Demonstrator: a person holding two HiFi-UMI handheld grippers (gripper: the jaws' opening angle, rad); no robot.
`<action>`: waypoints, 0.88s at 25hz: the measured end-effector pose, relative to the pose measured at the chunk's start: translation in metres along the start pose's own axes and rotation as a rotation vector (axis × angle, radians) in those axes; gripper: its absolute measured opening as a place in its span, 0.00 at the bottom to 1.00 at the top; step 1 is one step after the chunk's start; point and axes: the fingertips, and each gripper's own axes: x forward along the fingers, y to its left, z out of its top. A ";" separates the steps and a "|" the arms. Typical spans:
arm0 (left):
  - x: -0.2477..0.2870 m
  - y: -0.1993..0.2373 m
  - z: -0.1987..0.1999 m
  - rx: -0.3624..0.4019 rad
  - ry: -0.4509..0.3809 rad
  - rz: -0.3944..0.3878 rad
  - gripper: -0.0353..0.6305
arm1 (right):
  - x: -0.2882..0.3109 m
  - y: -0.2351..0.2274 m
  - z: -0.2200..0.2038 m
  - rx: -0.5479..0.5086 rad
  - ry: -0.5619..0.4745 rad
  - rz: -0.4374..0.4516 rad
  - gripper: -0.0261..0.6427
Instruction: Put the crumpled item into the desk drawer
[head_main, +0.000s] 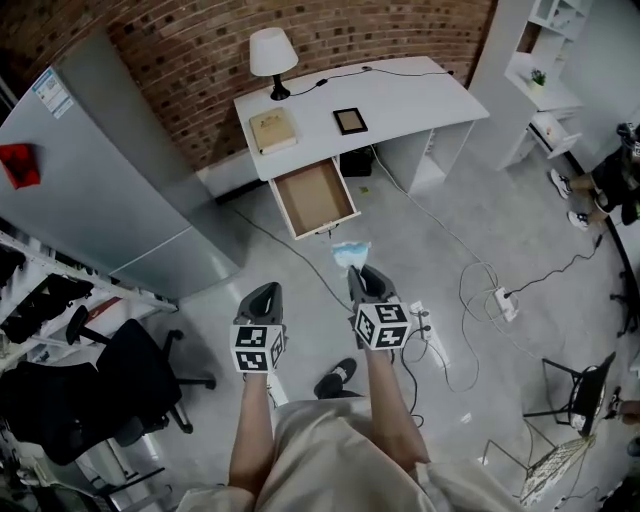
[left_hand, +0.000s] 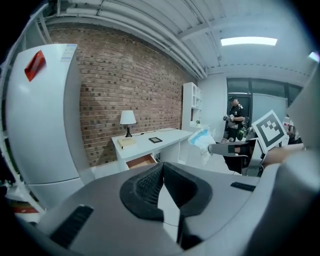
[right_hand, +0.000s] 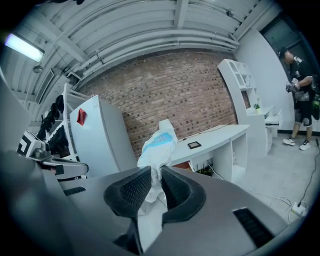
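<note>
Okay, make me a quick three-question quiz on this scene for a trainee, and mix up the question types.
1. True or false: the desk drawer is already pulled open.
2. Multiple choice: what is between the jaws of the right gripper? A) a white and blue crumpled item; B) the lamp; C) nothing.
3. Short answer: which gripper has its jaws together with nothing between them?

Key: 1 true; 2 A; 3 the left gripper.
</note>
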 end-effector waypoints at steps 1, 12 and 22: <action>0.011 0.001 0.005 0.020 0.004 -0.012 0.08 | 0.008 -0.009 0.005 0.006 -0.006 -0.012 0.17; 0.065 0.055 0.029 0.053 0.016 -0.011 0.08 | 0.061 -0.046 0.003 0.115 -0.014 -0.059 0.17; 0.135 0.074 0.026 0.028 0.017 -0.101 0.08 | 0.080 -0.062 -0.013 0.084 0.017 -0.098 0.17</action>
